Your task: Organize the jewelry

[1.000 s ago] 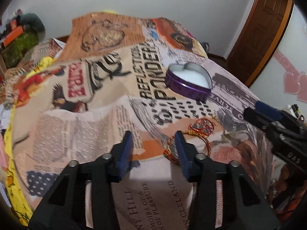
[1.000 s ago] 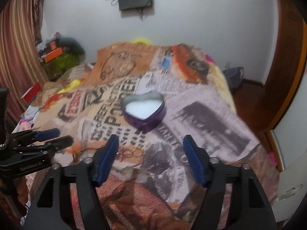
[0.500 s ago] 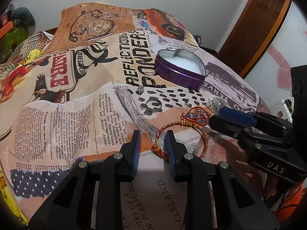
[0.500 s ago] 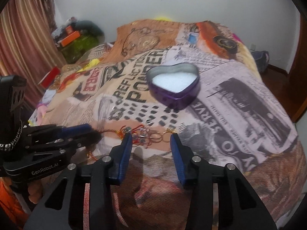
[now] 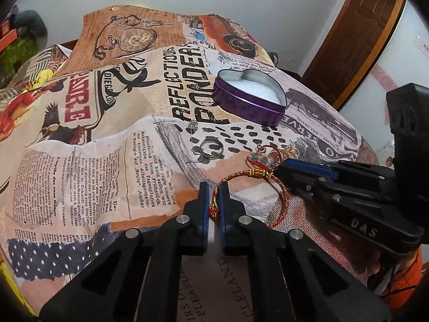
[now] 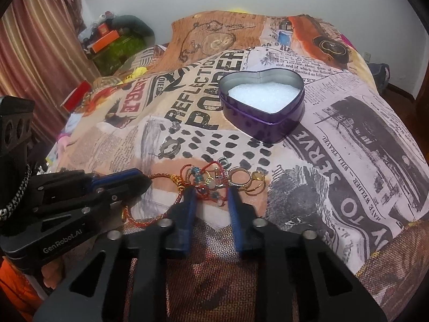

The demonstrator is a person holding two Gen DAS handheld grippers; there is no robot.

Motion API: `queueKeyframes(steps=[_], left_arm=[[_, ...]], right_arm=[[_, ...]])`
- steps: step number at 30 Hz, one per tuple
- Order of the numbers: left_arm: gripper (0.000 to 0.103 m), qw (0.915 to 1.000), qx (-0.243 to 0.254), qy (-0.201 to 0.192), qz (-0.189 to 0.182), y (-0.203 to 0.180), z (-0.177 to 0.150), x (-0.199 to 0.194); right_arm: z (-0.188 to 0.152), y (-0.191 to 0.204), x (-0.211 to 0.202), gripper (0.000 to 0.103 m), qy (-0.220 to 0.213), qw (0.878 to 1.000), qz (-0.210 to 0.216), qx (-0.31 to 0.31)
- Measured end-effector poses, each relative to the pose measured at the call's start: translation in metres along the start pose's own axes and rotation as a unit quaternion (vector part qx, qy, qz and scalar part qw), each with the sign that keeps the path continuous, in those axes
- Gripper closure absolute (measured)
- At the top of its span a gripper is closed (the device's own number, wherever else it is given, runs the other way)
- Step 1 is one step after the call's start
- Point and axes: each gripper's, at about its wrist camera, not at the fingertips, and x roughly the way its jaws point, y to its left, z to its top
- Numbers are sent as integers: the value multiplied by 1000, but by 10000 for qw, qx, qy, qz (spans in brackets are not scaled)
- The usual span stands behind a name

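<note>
A red and gold cord bracelet (image 5: pixel 249 173) lies on the printed bedspread. My left gripper (image 5: pixel 213 191) is shut on its near edge. My right gripper (image 6: pixel 211 191) is open, its fingers on either side of a red beaded tangle (image 6: pixel 206 179) next to the bracelet (image 6: pixel 161 177). Gold rings (image 6: pixel 254 181) lie just right of it. A purple heart-shaped tin (image 6: pixel 262 102) with white filling stands open behind; it also shows in the left wrist view (image 5: pixel 249 98). A silver ring (image 5: pixel 211 147) and small earring (image 5: pixel 192 125) lie left of the tin.
The bedspread (image 6: pixel 362 139) covers the whole bed and falls away at the right edge. Clutter and a curtain (image 6: pixel 32 53) stand at the left. A wooden door (image 5: pixel 356 35) is at the far right.
My left gripper has moved forward and closed on the bracelet's near edge. My right gripper has come down and narrowed around the beaded tangle.
</note>
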Motion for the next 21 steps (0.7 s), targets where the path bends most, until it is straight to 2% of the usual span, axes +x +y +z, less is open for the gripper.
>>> queueKeyframes(steps=[6, 10, 17, 21], left_arm=[[99, 9999, 56, -69, 76, -3, -1, -4], [99, 9998, 34, -150, 91, -3, 0, -10], [100, 9992, 61, -369, 106, -10, 4, -24], [100, 9988, 41, -458, 185, -8, 5, -30]], right_arm=[[1, 2, -3, 99, -86, 9999, -42, -43], [1, 5, -12, 100, -247, 9995, -161, -125], [-1, 8, -29, 100, -448, 9989, -120, -23], [-2, 9, -32, 100, -319, 9995, -43, -45]])
